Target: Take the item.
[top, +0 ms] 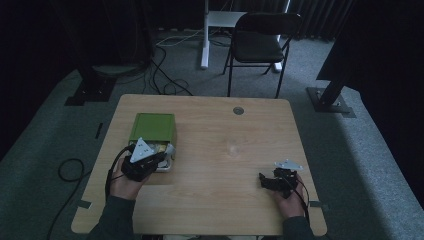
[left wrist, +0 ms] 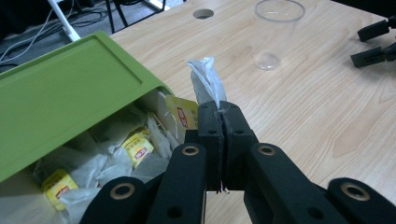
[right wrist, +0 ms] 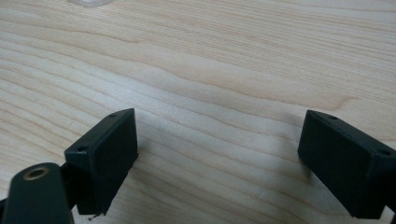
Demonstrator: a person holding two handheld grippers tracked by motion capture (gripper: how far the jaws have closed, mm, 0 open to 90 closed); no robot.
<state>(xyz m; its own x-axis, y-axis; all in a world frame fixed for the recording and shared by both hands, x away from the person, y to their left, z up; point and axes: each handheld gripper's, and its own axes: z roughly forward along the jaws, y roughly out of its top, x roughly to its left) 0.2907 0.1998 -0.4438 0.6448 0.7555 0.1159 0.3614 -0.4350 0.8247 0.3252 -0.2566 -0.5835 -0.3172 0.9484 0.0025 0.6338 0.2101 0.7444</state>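
Left claw closed tight on a white tea bag, just above the open green box of more bags. Clear cup farther on the tabletop, rim cut off. Right claw wide, holding nothing.

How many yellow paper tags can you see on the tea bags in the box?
3. One tag stands beside the left tool, one lies mid-box, one near the bottom-left corner. More may hide under the green lid.
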